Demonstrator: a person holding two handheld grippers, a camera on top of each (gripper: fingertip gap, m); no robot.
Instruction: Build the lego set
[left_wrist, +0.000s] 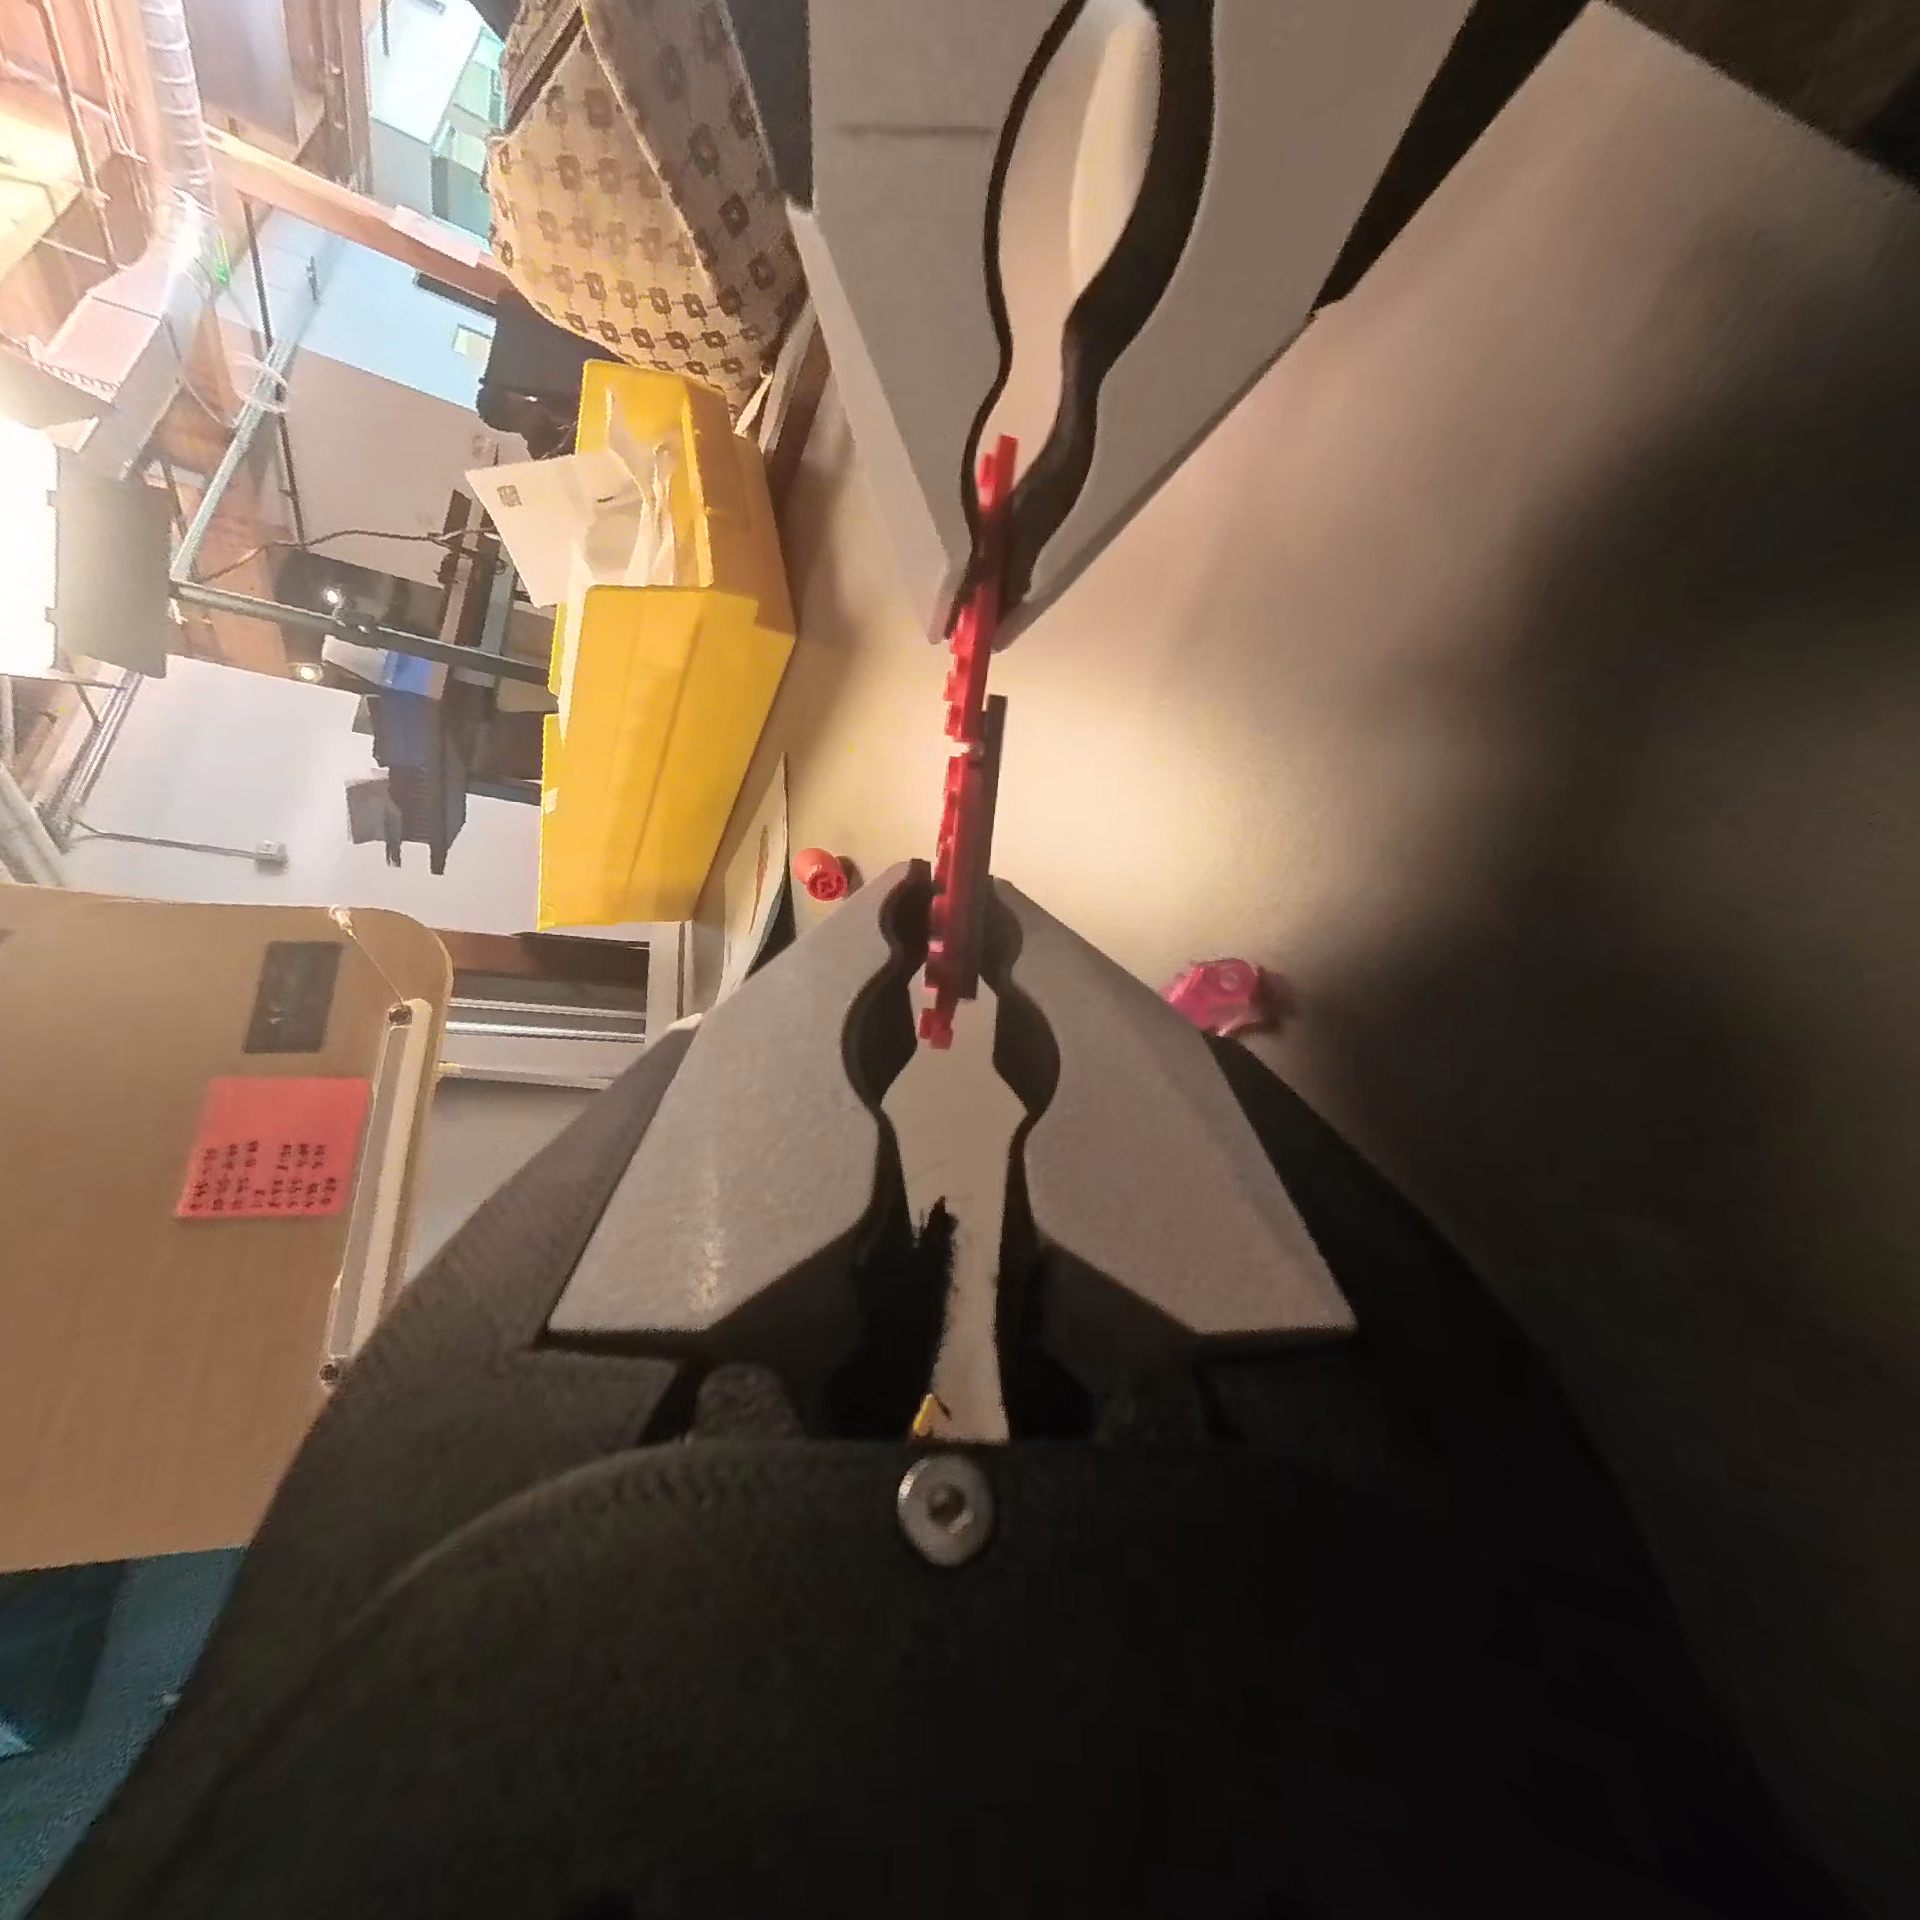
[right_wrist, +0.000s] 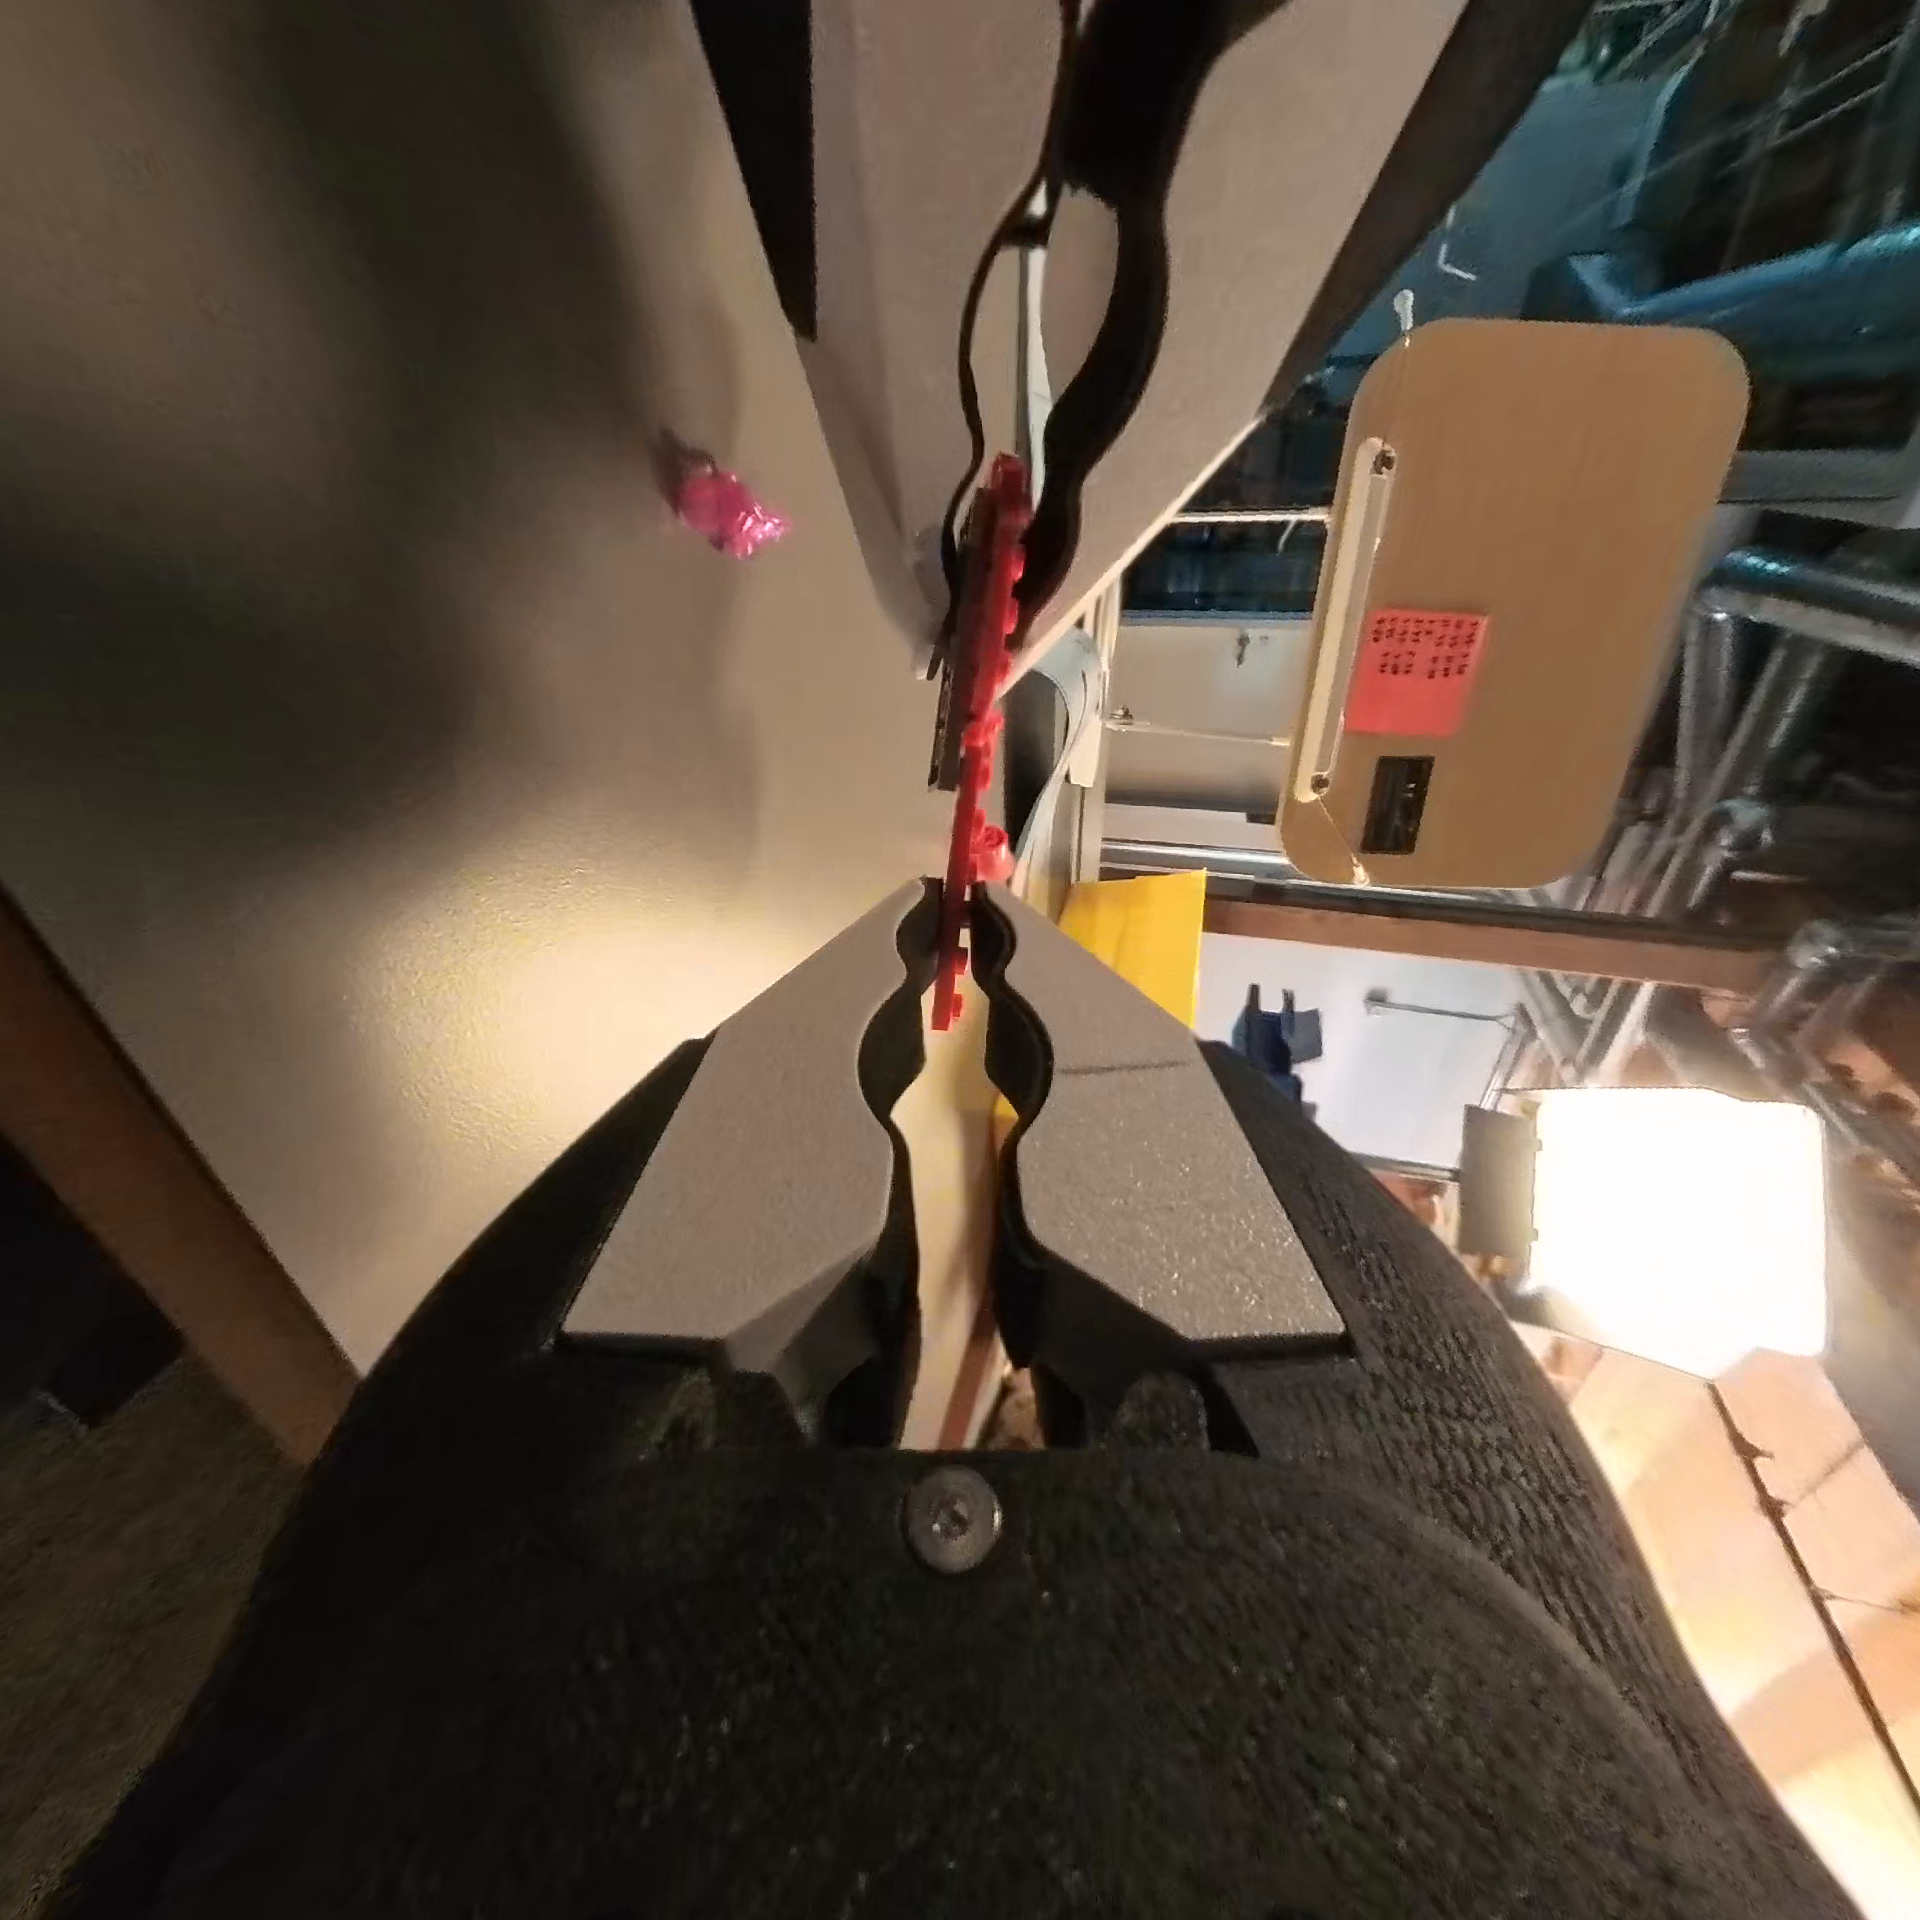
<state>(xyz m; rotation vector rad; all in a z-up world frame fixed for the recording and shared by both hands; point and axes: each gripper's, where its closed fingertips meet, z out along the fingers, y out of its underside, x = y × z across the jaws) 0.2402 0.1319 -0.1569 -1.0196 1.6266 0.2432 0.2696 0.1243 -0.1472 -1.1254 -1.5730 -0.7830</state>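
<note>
Above the pale table, which fills most of both wrist views, the two grippers face each other nose to nose and share one thing: a thin red studded plate with a dark plate pressed along part of one side. Beyond the table's far edge stands a yellow box, the biggest thing near it. The left gripper has its pads closed on the end where red and dark plates lie together; the right gripper pinches the bare red end, its pads pressed on both faces. The plate hangs in the air between them, off the table. Both ends are firmly held, so I judge this as a moment of pressing or aligning the pieces. On the table lie a small pink piece and a red round piece, apart from the plate.
</note>
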